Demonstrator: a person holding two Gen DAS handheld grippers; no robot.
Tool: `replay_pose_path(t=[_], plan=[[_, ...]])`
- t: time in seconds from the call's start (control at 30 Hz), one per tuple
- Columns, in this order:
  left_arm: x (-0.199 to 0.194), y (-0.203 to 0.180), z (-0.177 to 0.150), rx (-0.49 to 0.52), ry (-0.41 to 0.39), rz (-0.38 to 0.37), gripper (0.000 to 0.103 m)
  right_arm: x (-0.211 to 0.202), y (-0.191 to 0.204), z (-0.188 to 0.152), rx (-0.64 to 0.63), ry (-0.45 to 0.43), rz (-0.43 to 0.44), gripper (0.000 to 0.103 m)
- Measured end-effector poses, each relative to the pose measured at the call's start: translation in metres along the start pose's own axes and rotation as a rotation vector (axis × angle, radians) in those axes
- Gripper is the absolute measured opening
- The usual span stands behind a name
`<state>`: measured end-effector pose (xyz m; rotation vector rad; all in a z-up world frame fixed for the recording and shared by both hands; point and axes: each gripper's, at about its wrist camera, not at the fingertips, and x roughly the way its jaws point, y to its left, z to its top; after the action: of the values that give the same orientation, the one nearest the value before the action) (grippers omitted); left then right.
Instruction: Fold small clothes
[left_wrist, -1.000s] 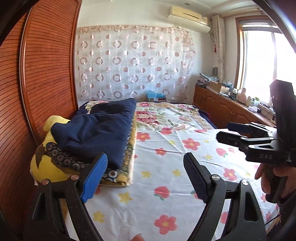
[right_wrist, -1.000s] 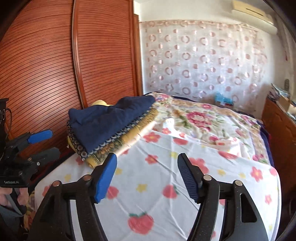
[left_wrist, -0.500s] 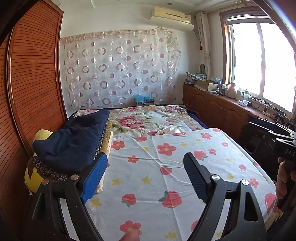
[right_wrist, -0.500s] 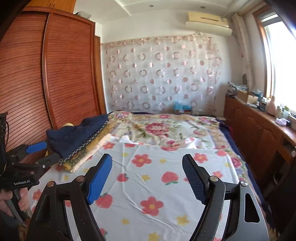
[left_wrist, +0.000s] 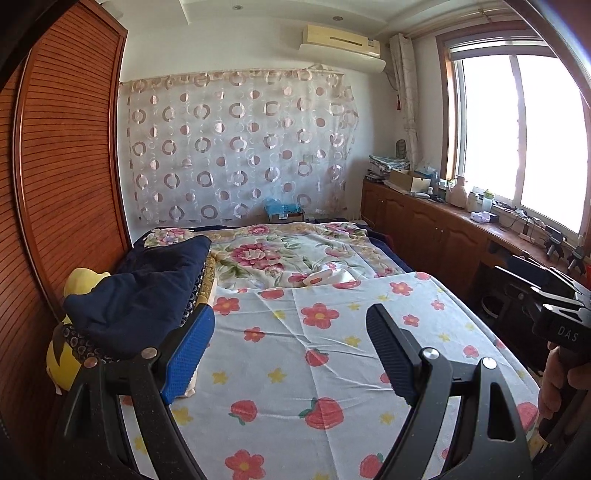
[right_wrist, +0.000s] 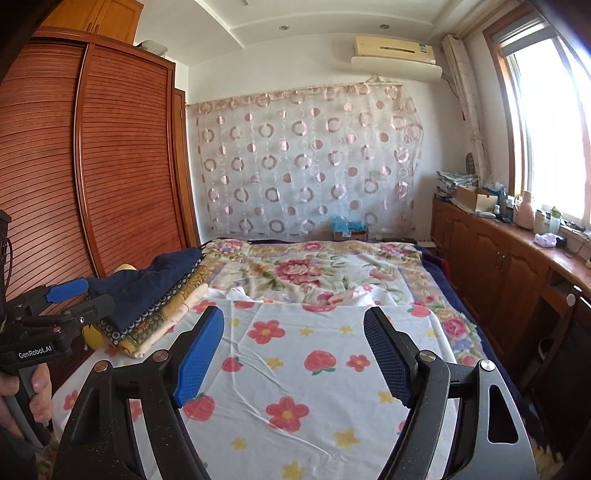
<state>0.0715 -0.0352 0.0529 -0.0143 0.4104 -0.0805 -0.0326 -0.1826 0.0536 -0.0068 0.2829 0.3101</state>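
Item: folded clothes stack, navy on top, at the bed's wardrobe-side edge, looks soft, light, slumpy, so I'd pinch hems/corners w/ left gripper & right gripper, both spread, empty.

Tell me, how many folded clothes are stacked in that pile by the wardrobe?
4 layers show: a navy garment on top, a dark ringed-pattern piece under it, then a yellow patterned one, and a cream one at the bottom. More may be hidden within.
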Motion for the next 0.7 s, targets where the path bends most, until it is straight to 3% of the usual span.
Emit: replay_pose_path(t=[0.7], plan=[[0.001, 0.002, -0.001, -0.007, 0.001, 0.01, 0.085, 0.006, -0.022, 0.004, 0.006, 0.008, 0.01, 0.08]])
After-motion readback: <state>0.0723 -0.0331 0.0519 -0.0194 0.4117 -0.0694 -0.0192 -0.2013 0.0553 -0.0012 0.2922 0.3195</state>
